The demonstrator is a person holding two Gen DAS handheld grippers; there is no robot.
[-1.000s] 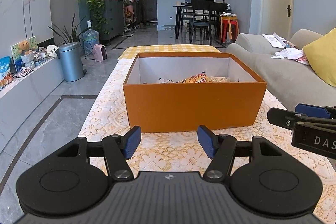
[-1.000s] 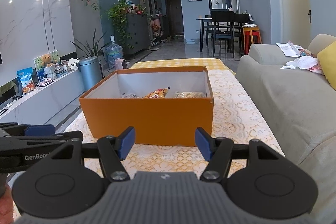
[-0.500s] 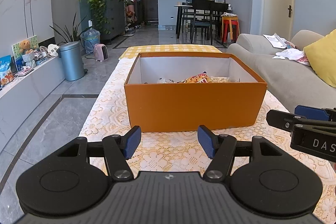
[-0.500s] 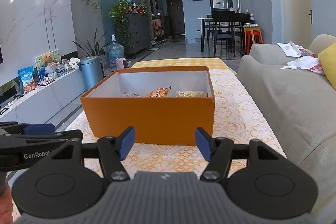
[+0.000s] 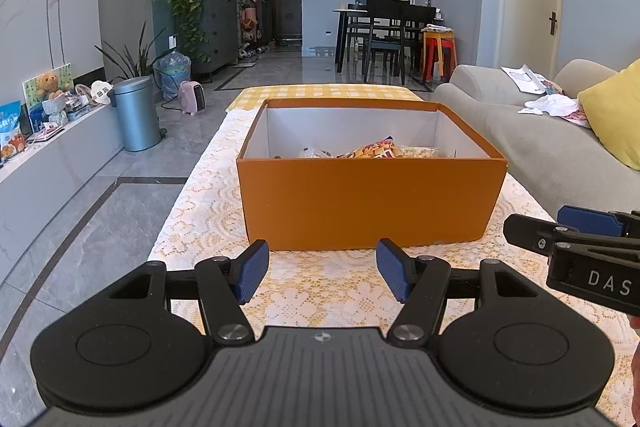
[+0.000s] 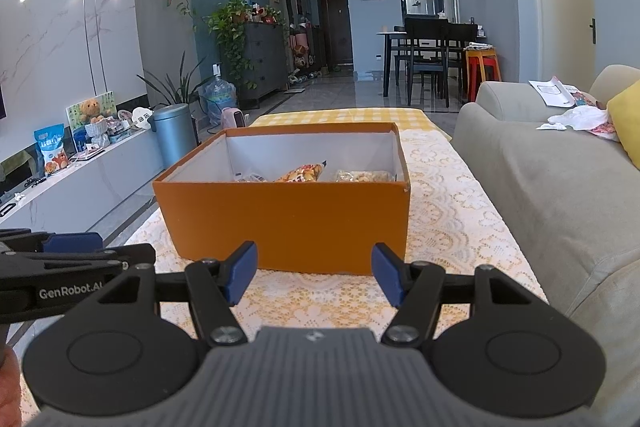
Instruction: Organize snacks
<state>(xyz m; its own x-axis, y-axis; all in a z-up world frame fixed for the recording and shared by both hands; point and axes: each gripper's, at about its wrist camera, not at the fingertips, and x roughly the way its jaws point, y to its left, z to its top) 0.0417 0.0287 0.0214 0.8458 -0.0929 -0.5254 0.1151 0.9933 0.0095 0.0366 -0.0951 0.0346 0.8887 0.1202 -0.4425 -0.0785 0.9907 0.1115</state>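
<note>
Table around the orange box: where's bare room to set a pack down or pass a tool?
Free: the lace cloth between the orange box and the sofa; the strip left of the box; the checked end behind it. Crowded: the near edge, where the left tool and right tool both hover open.

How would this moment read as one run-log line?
left gripper: open, empty | right gripper: open, empty | snacks: in orange box

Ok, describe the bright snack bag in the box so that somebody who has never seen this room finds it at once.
Find the open orange box on the lace-covered table. Inside, by its far wall, lie three packets; the orange-and-yellow snack bag is the middle one, between two clear, paler packets.
</note>
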